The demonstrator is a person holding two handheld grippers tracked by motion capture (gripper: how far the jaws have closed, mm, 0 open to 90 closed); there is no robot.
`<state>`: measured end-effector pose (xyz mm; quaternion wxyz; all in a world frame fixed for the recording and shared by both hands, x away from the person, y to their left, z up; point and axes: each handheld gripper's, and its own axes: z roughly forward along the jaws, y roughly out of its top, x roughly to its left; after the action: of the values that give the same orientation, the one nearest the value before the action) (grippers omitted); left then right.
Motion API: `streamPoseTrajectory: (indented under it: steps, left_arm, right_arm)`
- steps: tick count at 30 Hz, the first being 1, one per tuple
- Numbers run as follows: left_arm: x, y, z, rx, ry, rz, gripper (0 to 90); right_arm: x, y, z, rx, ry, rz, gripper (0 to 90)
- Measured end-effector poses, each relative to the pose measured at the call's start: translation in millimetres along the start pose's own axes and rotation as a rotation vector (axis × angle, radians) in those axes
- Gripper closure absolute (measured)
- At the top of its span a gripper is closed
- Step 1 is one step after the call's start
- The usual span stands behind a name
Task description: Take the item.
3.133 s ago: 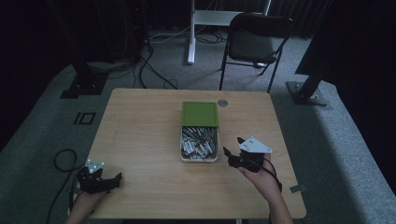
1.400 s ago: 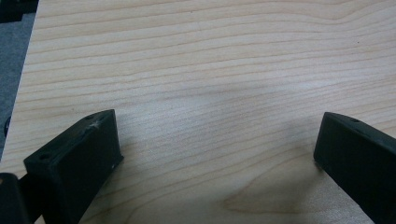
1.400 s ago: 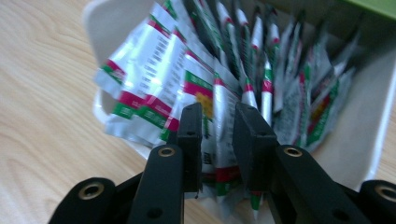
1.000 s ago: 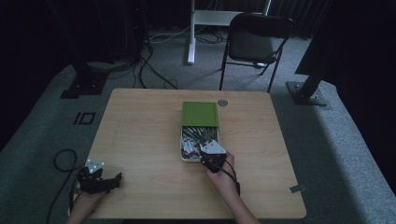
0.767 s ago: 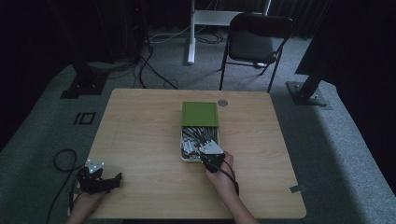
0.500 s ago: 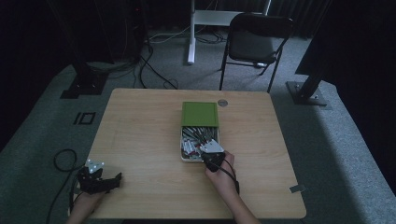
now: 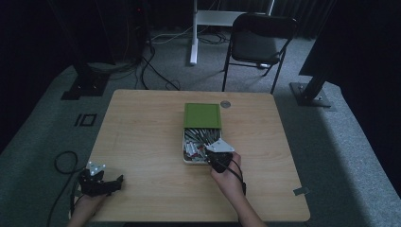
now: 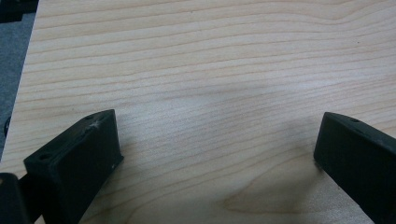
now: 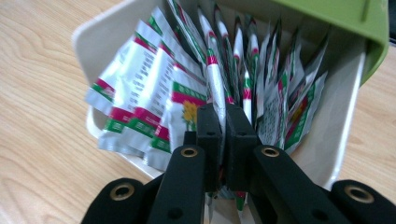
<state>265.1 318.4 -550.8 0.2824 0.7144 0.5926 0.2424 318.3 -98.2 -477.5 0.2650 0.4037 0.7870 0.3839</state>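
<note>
A white box (image 7: 186, 160) of foil sachets (image 7: 196, 141) lies mid-table, its green lid (image 7: 202, 115) tucked over the far end. My right gripper (image 7: 210, 158) reaches into the near end of the box. In the right gripper view its jaws stand pressed together (image 9: 223, 126) on the lower edge of one upright sachet (image 9: 214, 79), white with a red and green band; more sachets (image 9: 140, 84) fan out to either side inside the box wall (image 9: 348, 121). My left gripper (image 7: 117, 181) rests at the table's near left corner, open (image 8: 219, 140) over bare wood (image 8: 210, 60).
A small round disc (image 7: 225, 103) lies on the table beyond the green lid. A folding chair (image 7: 260, 38) stands behind the table, beside a white desk leg (image 7: 194, 33). Cables (image 7: 151, 71) trail across the carpet at the far left.
Three seconds ago my right gripper hovered to the right of the box; it has since moved left to the box's near end. Over the last second both hands barely shifted.
</note>
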Motion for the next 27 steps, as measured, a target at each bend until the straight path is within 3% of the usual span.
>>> streamPoseTrajectory:
  steps: [7,13,21,27]
  left_arm:
    - [0.0,0.0,0.0,0.001,0.0,0.001,1.3]
    - [0.0,0.0,0.0,0.0,0.0,0.0,1.3]
    - [0.1,0.0,0.1,-0.001,0.001,0.002,1.2]
    - [0.0,0.0,0.0,0.0,0.0,0.0,1.2]
  right_arm:
    - [-2.5,14.9,-18.5,-0.063,0.034,0.023,87.1]
    - [-11.1,29.8,-36.9,-0.128,0.034,0.047,87.1]
    - [-27.4,38.5,-51.1,-0.178,-0.006,0.068,87.1]
    - [-50.5,40.4,-60.1,-0.197,-0.08,0.083,87.0]
